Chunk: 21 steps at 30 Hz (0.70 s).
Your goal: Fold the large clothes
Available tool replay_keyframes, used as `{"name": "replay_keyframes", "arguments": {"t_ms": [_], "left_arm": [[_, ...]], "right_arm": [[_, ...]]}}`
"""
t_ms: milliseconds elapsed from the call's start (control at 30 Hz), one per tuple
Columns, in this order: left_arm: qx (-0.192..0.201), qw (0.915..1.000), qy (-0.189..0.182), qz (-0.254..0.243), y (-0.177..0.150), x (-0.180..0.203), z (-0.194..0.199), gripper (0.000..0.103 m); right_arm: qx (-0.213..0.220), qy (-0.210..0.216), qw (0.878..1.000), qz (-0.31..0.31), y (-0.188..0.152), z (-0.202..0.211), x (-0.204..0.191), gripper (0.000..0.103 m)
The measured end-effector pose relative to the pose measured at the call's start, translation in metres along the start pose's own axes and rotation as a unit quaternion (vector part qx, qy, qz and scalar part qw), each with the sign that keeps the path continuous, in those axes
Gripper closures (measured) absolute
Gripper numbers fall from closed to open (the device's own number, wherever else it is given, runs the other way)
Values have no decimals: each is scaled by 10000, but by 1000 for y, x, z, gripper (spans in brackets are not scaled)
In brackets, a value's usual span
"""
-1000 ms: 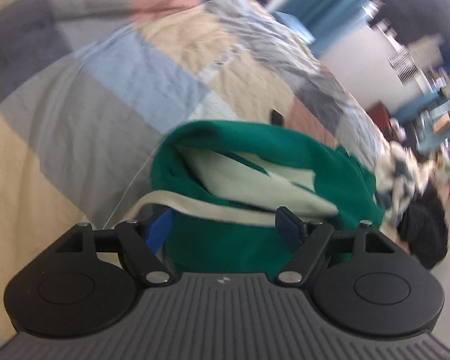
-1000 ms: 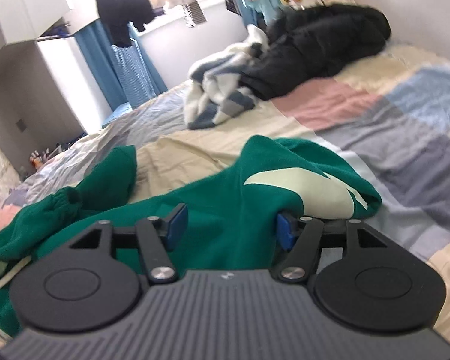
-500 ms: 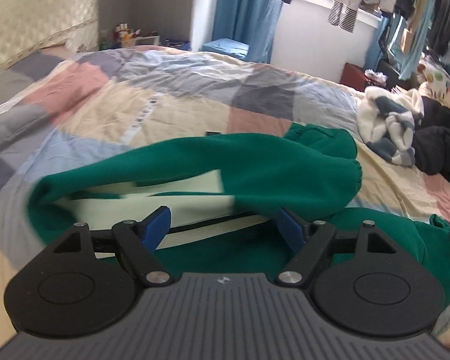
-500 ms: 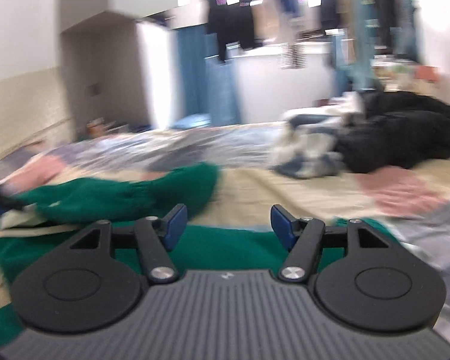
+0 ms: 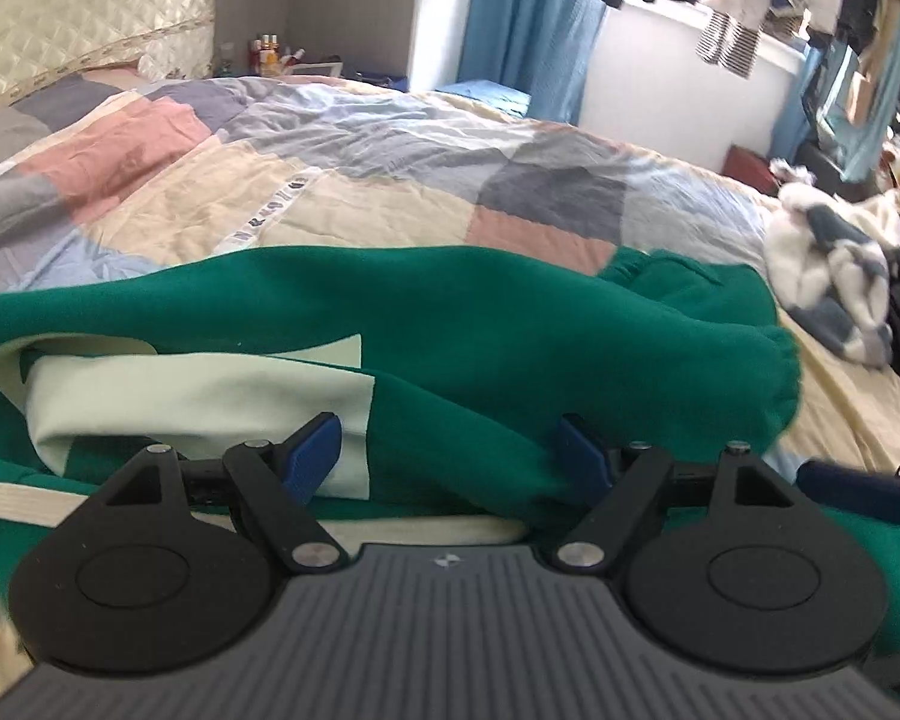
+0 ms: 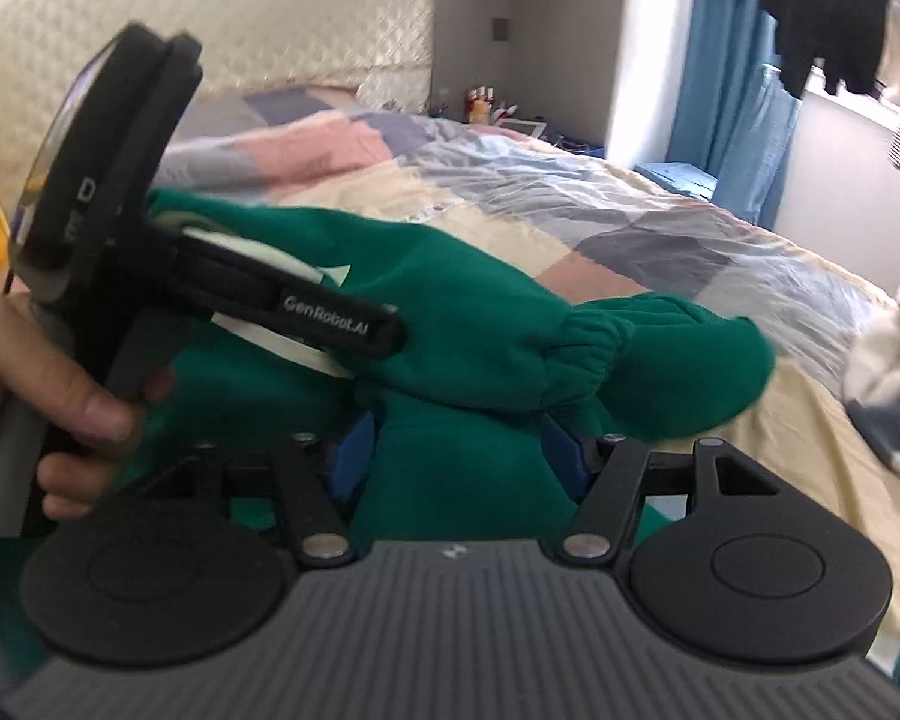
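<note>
Green sweatshirt (image 5: 450,312) bunched on a patchwork quilt (image 5: 390,180)
Left gripper (image 5: 447,450) clamps a sleeve fold, lower centre; right gripper (image 6: 456,450) grips green cloth.

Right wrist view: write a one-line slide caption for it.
Right gripper straddles bunched green sweatshirt on a patchwork quilt, while the hand-held left gripper reaches in alongside.

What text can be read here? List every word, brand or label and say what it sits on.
"GenRobot.AI": white lettering on the black arm of the left tongs, seen in the right wrist view.
"D": one large white letter on the round black body of the same tool; the characters beside it are cut off and unreadable.
Dark lettering on a white strip sewn into the patchwork quilt: too blurred to read.
</note>
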<state>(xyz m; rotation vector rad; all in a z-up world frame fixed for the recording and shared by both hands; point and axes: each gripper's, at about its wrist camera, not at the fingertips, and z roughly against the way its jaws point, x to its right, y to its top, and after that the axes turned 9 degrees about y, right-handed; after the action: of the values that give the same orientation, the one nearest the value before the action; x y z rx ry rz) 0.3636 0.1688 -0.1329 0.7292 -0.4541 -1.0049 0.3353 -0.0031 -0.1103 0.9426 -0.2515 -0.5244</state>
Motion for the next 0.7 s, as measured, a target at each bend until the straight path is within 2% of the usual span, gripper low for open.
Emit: {"name": "replay_keyframes", "arguments": {"t_ms": [100,233,300,467,600,700], "left_arm": [[-29,9997,-89,225,2,-7,-21,28],[-272,9975,-309,578,5,-16,-47,45],[-293,9972,-333,604,5,-17,-54,52],[-260,9960,-426,746,5,-22,-59,89],[-88,9900,-668,1239,7,-42,-49,93],[311,9841,-794,1555,16,-59,-30,93]], "right_arm": [[-144,121,9998,80,-5,-23,1,39],[-366,162,9987,305,-16,-42,0,40],[-399,177,9984,354,-22,-43,-1,44],[-403,106,9986,325,-23,-41,-5,80],[-254,-86,9994,236,-22,-24,-5,85],[-24,-226,9997,36,-22,-1,0,86]]}}
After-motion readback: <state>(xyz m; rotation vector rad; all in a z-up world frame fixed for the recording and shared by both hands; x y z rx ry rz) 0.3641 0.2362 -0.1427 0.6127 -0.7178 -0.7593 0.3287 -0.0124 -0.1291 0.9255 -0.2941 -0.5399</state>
